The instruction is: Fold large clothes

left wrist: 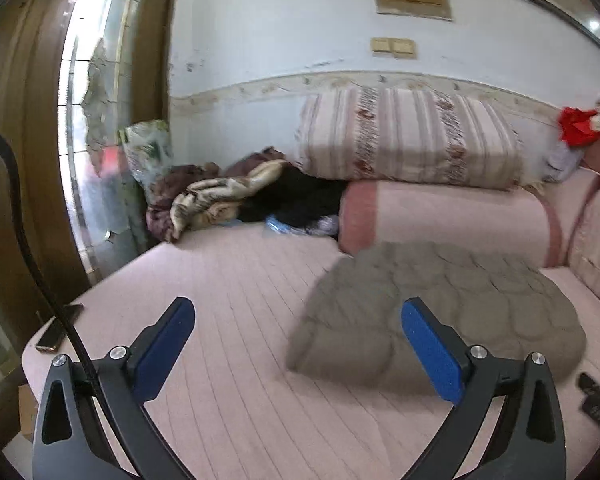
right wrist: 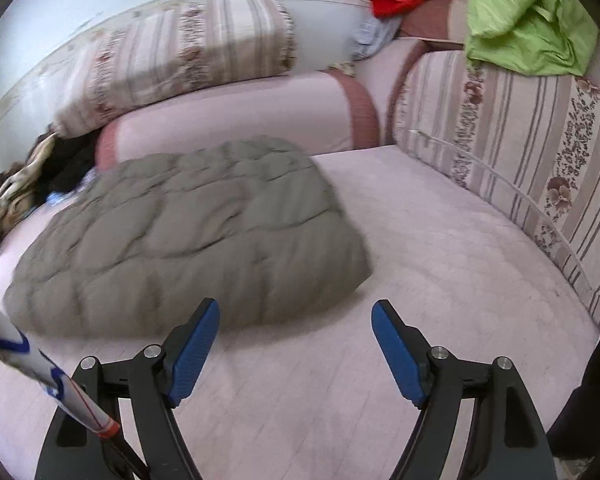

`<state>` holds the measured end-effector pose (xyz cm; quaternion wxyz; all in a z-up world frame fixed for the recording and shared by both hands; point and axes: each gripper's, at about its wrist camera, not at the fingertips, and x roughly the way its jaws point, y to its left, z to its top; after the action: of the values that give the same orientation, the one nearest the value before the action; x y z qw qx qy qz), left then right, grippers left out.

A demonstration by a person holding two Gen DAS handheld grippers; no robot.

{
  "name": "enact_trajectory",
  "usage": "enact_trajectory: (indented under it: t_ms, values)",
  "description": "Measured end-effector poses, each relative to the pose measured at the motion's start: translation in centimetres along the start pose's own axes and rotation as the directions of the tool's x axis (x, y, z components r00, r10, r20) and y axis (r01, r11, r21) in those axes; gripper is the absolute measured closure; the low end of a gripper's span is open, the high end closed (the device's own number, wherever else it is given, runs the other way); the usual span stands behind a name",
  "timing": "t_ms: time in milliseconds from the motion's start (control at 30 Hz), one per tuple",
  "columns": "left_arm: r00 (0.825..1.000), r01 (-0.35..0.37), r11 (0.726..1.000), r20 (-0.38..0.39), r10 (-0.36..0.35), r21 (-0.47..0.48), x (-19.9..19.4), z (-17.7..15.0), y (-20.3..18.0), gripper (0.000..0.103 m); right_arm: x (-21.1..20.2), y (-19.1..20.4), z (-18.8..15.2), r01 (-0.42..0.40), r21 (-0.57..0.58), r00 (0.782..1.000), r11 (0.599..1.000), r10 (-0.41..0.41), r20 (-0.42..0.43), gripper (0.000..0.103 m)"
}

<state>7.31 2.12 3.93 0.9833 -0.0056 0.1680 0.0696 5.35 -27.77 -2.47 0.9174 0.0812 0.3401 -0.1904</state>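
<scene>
Wide pink bed (right wrist: 440, 240) fills both views, bolsters and striped cushions stacked along its far edge, and on it sits the grey quilted garment (right wrist: 188, 236), already bundled into a thick puffy block. Here's the worry: that padding looks springy, so any fold could puff back open if it isn't pressed flat, and a shallow pinch on the slick shell may slip off and drag only the top layer. The pictures are smeared too, so edges are hard to read. Left gripper (left wrist: 298, 336) hangs above the bed with its blue pads spread wide, nothing between them; the garment lies at about one o'clock from it, its near corner just beside the right pad. Right gripper (right wrist: 296, 340) is likewise spread wide and empty, garment at eleven o'clock, its near edge just past the left pad. A phone (left wrist: 58, 328) rests on the bed's edge at nine o'clock in the left view.
</scene>
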Motion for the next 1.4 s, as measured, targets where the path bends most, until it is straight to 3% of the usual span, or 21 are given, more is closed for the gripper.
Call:
enact_trajectory:
  t_ms: [233,400,533,633,1400]
  values:
    - [0.99,0.083,0.996,-0.116,-0.079,0.03,-0.3,-3.3,-1.9,0.0,-1.4,3.3,-3.7,-0.007,-0.109,0.999,0.994,0.004,-0.033,0.02]
    - [0.977,0.091,0.993,-0.202,-0.073,0.082,1.3,-5.6,-3.1,0.0,-1.0,3.4,-4.4,0.011,-0.122,0.999,0.992,-0.016,-0.039,0.02]
    - [0.955,0.066,0.99,-0.295,-0.026,0.126,3.9,-7.7,-3.8,0.0,0.0,3.2,-4.7,0.036,-0.131,0.998,0.991,-0.043,-0.051,0.02]
    - [0.941,0.08,0.99,-0.336,-0.035,0.12,5.1,-8.3,-3.9,0.0,1.1,2.9,-4.6,0.042,-0.114,0.996,0.993,-0.051,-0.076,0.02]
    - [0.892,0.144,0.987,-0.442,-0.099,0.071,8.0,-9.5,-4.5,0.0,3.8,4.3,-5.0,0.055,-0.164,0.989,0.985,-0.076,-0.125,0.02]
